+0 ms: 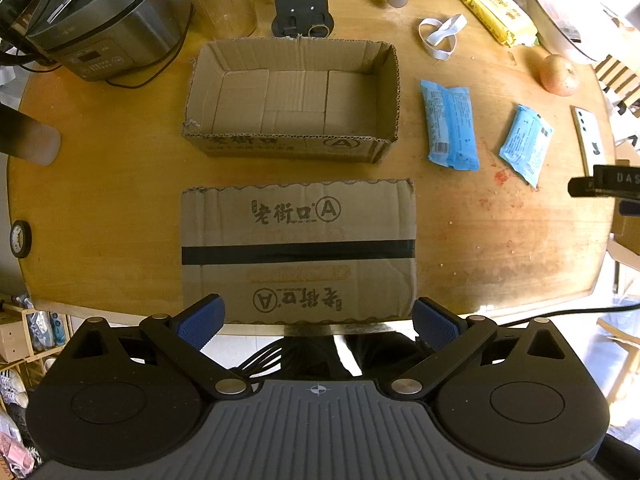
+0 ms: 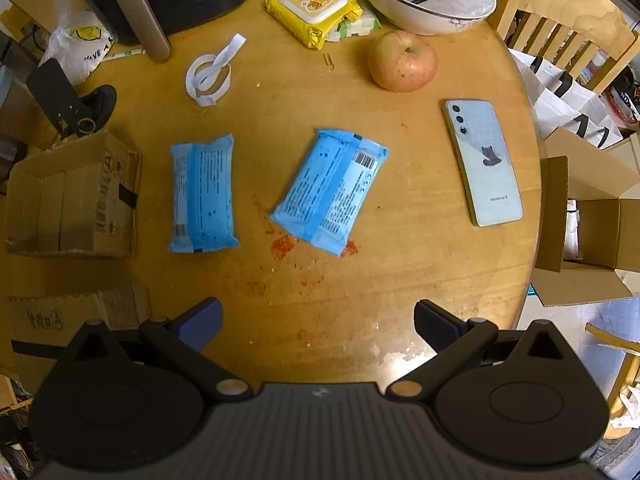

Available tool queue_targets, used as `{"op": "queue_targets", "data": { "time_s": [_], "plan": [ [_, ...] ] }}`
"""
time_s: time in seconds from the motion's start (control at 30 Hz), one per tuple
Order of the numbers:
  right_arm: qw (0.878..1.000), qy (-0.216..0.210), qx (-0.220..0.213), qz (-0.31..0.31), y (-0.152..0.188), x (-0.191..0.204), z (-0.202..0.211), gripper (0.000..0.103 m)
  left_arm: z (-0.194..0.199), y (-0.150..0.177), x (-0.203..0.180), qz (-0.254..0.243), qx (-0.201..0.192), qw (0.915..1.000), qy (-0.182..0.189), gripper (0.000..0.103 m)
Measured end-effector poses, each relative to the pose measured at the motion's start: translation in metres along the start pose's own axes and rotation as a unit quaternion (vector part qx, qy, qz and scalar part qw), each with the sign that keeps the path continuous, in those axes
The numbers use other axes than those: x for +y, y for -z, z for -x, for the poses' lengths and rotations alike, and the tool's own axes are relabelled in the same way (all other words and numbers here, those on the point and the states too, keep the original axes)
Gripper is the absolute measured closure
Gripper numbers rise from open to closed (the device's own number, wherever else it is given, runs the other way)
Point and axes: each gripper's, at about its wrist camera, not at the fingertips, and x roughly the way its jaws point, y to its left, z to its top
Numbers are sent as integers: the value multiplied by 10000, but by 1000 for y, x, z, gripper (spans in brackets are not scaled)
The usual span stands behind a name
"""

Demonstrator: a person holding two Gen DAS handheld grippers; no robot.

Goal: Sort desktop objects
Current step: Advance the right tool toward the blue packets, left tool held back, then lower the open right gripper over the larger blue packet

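We hold both grippers above the near edge of the counter (image 1: 100, 200), and nothing is picked up yet. The left gripper (image 1: 318, 314) has its fingers spread wide and empty, hovering over the flat cardboard lid (image 1: 298, 248) at lower centre of its view. Beyond the lid, at centre, sits the open cardboard box (image 1: 296, 100), empty inside, which we judge to be the sorting bin. The right gripper (image 2: 318, 320) also has its fingers apart and bare, aimed at the two blue packets in the middle of its frame: the left blue packet (image 2: 203, 194) lies straight just beside the box, and the right blue packet (image 2: 330, 190) lies tilted, well apart from the phone (image 2: 484, 162) at right.

What could go wrong, in our judgement: the packets are soft and glossy, so a shallow pinch may slip or only catch the wrapper seam. The tilted packet calls for a wrist turn first, or the fingers will straddle it cornerwise. Reaching further risks nudging the apple (image 2: 402, 60) at upper centre, which would roll. The reddish smears (image 2: 284, 246) under the tilted packet could be sticky; we cannot tell.
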Motion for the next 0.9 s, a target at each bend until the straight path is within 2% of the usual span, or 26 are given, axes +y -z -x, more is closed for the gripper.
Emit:
{"op": "queue_targets", "data": {
  "time_s": [0.9],
  "plan": [
    [9998, 69, -97, -129, -60, 1, -15, 0, -4, -4, 0, 43, 85, 10000, 5, 0]
  ]
}}
